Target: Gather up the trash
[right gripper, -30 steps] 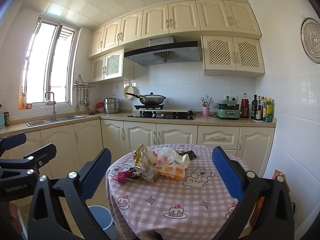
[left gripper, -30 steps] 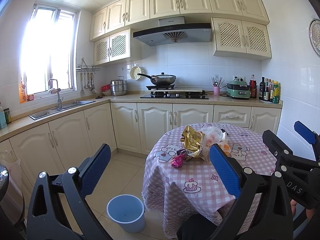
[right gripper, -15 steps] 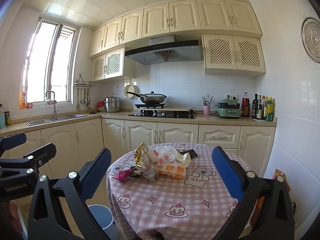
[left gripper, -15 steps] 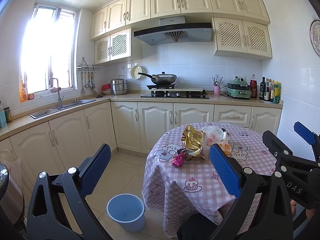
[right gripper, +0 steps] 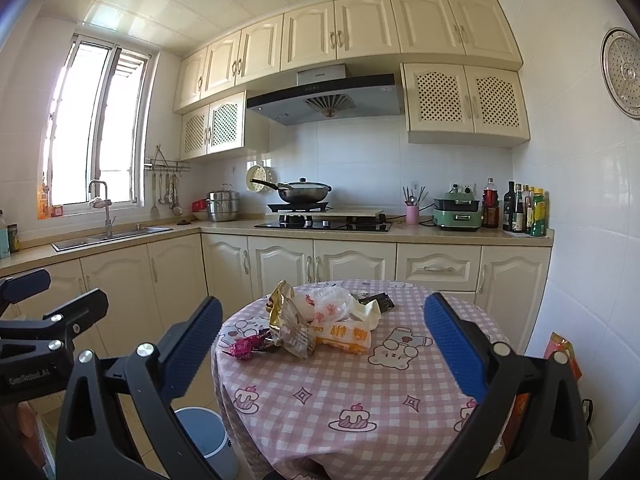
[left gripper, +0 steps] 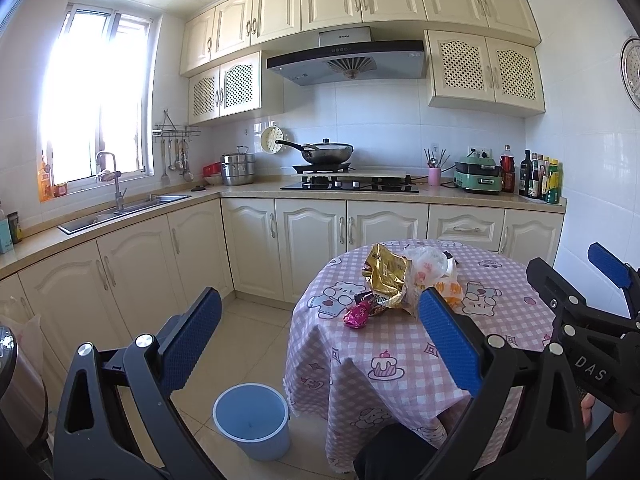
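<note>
Little is shifting since before: you are holding both tools, the left tool [left gripper: 316,336] and the right tool [right gripper: 320,340], released and empty short of the table [right gripper: 360,392], so you are needing to reach toward the wrapper pile [right gripper: 316,324] at frame centre.

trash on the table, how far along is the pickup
Done: nothing visible; the blue bin on the floor looks empty. In hand: nothing; the left gripper and right gripper are open, short of the pile. Left: the gold wrapper, pink wrapper, plastic bag and orange packet all lie on the table.
</note>
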Available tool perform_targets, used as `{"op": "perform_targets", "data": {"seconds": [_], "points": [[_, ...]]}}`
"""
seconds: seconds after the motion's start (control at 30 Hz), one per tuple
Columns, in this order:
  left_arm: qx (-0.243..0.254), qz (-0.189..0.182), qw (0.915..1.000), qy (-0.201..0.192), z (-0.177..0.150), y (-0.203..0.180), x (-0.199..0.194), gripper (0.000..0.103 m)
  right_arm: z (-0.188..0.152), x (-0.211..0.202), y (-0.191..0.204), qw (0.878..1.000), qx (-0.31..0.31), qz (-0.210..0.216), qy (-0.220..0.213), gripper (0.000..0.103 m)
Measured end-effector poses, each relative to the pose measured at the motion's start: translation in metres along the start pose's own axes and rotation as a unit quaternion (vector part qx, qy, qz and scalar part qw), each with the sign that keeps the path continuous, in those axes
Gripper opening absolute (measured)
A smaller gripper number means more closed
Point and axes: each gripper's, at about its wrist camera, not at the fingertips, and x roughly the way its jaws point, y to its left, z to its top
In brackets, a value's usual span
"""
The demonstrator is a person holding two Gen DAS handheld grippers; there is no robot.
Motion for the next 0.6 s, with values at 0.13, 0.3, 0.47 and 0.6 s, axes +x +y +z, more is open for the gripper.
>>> {"op": "perform_targets", "data": {"seconds": [0.13, 0.3, 0.47, 0.6], "points": [[-0.001, 0.001, 1.0, 0.008, -0.002, 0.001, 0.008, 0.096, 0.0, 0.008, -0.002, 1.0, 0.006, 0.002, 0.008, 0.099], [0.003, 0.002, 0.9997, 0.024, -0.002, -0.002, 0.022, 0.096, -0.001, 0.026, -0.009, 0.999, 0.021, -0.003, 0.026, 0.099], [0.002, 0.002, 0.9989, 0.046, -0.002, 0.002, 0.04, 0.096, -0.003, 0.045, -0.016, 0.998, 0.04, -0.003, 0.04, 0.099], [-0.007, -0.003, 0.9974, 0.072, -0.002, 0.003, 0.066, 0.096, -0.008, 0.068, -0.021, 0.997, 0.047, -0.003, 0.063, 0.099]]}}
